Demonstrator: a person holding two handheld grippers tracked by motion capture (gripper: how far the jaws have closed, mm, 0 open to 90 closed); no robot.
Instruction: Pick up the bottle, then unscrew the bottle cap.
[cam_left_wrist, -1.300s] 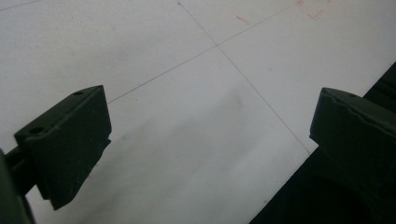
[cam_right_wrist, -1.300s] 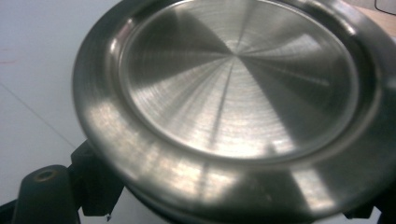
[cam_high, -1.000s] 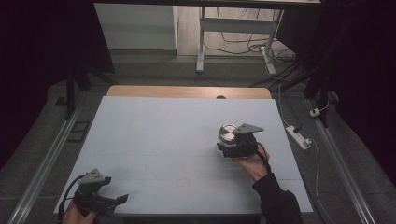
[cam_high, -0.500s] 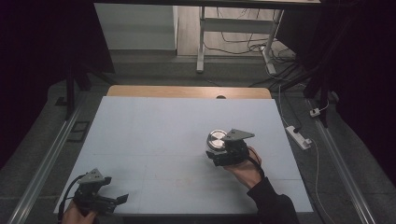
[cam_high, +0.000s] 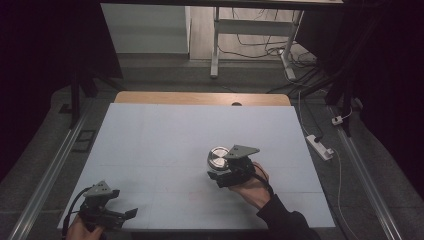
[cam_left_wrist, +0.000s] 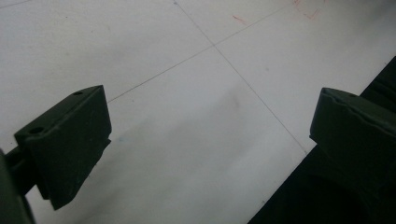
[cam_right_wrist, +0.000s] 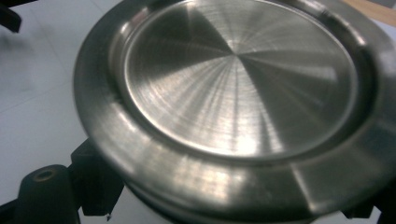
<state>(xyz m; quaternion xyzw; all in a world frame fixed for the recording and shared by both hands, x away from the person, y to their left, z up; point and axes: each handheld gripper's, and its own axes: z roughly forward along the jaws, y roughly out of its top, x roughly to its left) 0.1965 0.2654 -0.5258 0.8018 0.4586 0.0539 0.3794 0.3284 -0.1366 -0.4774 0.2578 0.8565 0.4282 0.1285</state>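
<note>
Since a second ago, the right gripper (cam_high: 220, 172) has carried the round metal tin (cam_high: 218, 158) leftward and nearer the person, toward the middle of the white bench (cam_high: 165, 140); the left gripper (cam_high: 122, 214) has stayed at the bench's near left corner.

From the high view, the tin sits at the right gripper's front, over the bench right of centre.

From the left gripper view, the two black fingers (cam_left_wrist: 65, 144) stand wide apart with nothing between them, above bare white bench marked with thin lines.

From the right gripper view, the tin's shiny brushed lid (cam_right_wrist: 238, 79) looms very close, held between the fingers (cam_right_wrist: 93, 179), which close on its sides.
</note>
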